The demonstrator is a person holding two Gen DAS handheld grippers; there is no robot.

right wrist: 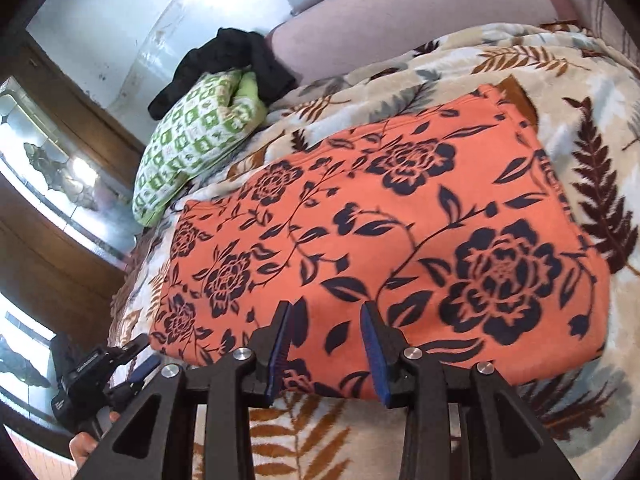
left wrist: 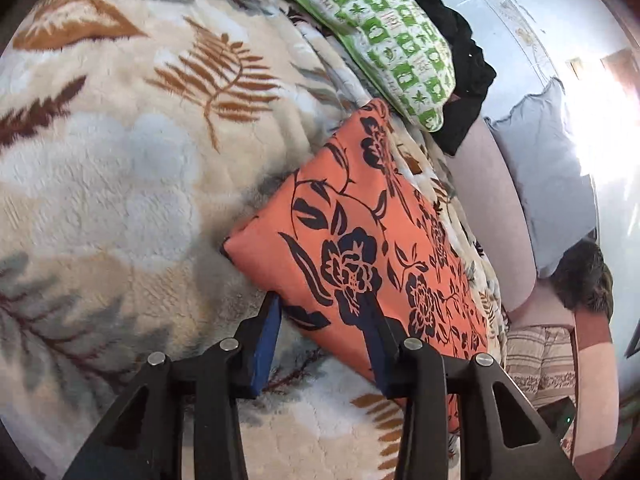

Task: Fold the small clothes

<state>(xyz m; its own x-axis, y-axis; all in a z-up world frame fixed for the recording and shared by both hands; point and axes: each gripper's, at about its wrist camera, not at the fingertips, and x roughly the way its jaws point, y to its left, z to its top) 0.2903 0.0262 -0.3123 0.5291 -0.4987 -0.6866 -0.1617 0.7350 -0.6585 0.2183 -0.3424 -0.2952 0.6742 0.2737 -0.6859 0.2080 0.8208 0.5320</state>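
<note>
A folded orange garment (left wrist: 360, 240) with a dark blue flower print lies flat on a fleece leaf-pattern blanket (left wrist: 120, 160). My left gripper (left wrist: 322, 308) stands open over the garment's near corner. One blue pad is over the blanket and the other over the cloth, and neither pinches anything. In the right wrist view the same orange garment (right wrist: 400, 220) fills the middle. My right gripper (right wrist: 326, 312) hangs open above its near edge with nothing pressed between the pads. The left gripper (right wrist: 120, 364) also shows there at the garment's left corner, held by a hand (right wrist: 84, 448).
A green-and-white checked pillow (right wrist: 196, 136) and a black garment (right wrist: 236, 60) lie at the far end of the blanket, against a pinkish padded back (right wrist: 400, 20). A grey-blue cushion (left wrist: 548, 184) leans by the wall. A wooden cabinet (right wrist: 60, 128) with glass stands at the left.
</note>
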